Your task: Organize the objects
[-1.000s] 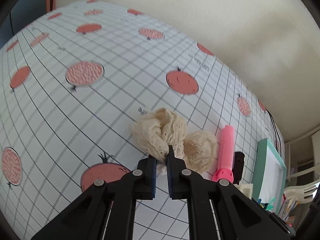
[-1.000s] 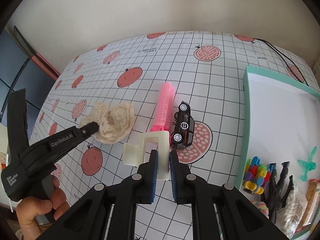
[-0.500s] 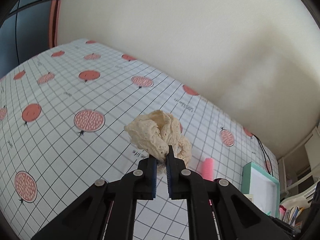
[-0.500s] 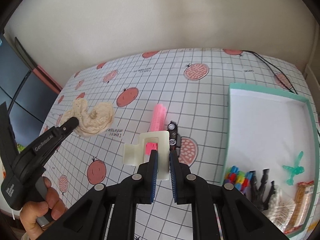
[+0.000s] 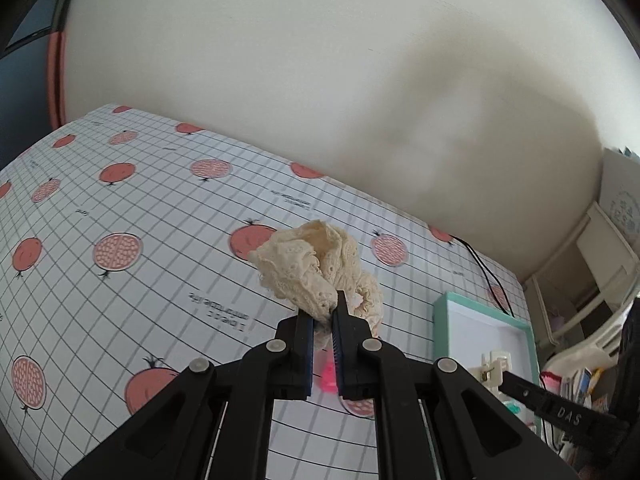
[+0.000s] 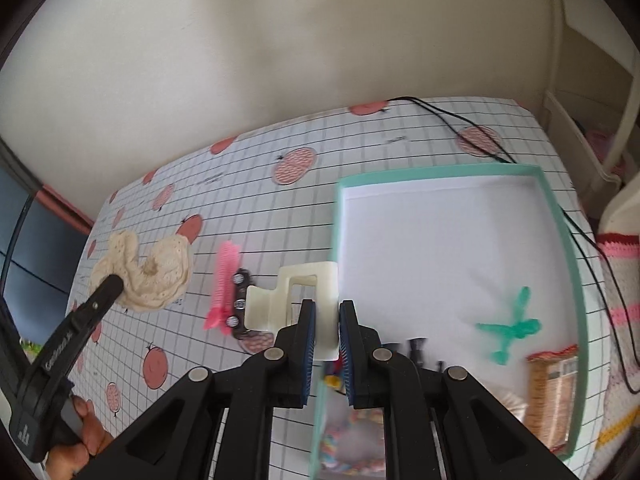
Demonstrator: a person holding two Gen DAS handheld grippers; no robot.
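Left wrist view
Scrunchie: cream lace scrunchie (image 5: 320,276), soft, ruffled, eyelet-holed, bunched into a lump, raised over the grid-and-pomegranate tablecloth (image 5: 140,280).
Left gripper (image 5: 323,320): black, blue ribbed pads pinched onto the scrunchie's near edge; the ruffle spreads away from the fingertips.
Box: mint-rimmed white box (image 5: 484,324), right of the scrunchie.

Right wrist view
Clip: ivory plastic claw clip (image 6: 296,300), smooth, blocky, with a rectangular cut-out, long axis running left-right, at the box's left rim (image 6: 334,240).
Right gripper (image 6: 327,324): pads closed on the clip's near right corner.
Roller: pink ridged hair roller (image 6: 224,284), lying left of the box, long axis pointing away.
Car: small black toy car (image 6: 239,308), beside the roller.
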